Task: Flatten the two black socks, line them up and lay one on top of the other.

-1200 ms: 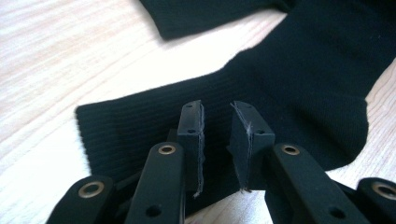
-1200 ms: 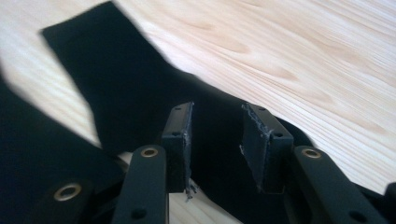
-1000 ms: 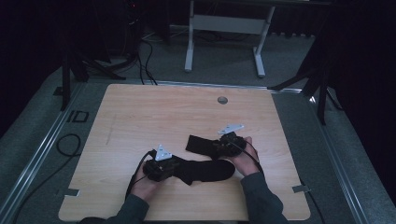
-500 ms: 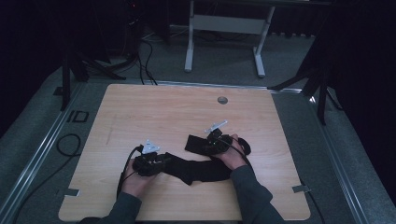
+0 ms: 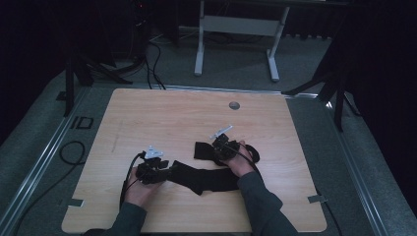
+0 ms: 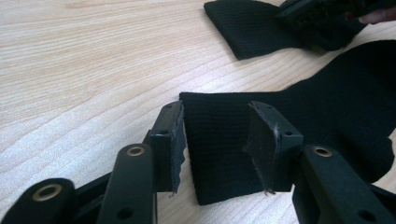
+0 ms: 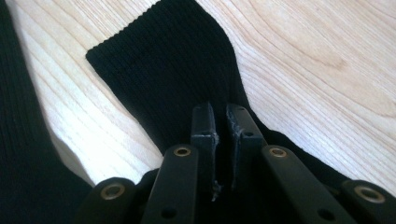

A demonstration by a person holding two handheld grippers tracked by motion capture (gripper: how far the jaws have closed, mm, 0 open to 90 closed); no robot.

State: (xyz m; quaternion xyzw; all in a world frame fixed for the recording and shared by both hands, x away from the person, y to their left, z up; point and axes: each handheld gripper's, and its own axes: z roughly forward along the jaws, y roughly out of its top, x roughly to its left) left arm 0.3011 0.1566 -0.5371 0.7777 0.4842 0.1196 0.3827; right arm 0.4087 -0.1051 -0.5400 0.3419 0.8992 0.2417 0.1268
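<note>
Two black socks lie on the wooden table (image 5: 162,113). The longer sock (image 5: 206,178) stretches between the person's hands. Its cuff end (image 6: 219,149) lies between the jaws of my left gripper (image 6: 217,135), which is open and low over the wood; it also appears as the left gripper (image 5: 155,169) in the high view. The shorter sock (image 5: 201,150) lies farther back, seen as the shorter sock (image 7: 163,60) in the right gripper view. My right gripper (image 7: 220,126) is shut on its fabric, and shows as the right gripper (image 5: 223,145) from above.
A round grommet (image 5: 234,105) sits near the table's far edge. Cables trail from both grippers toward the person. Beyond the table stand a white frame (image 5: 236,24) and dark stands on the floor.
Both hands have moved left across the table, and the socks have shifted left with them. Most of that movement came early; little has changed in the last half second.
</note>
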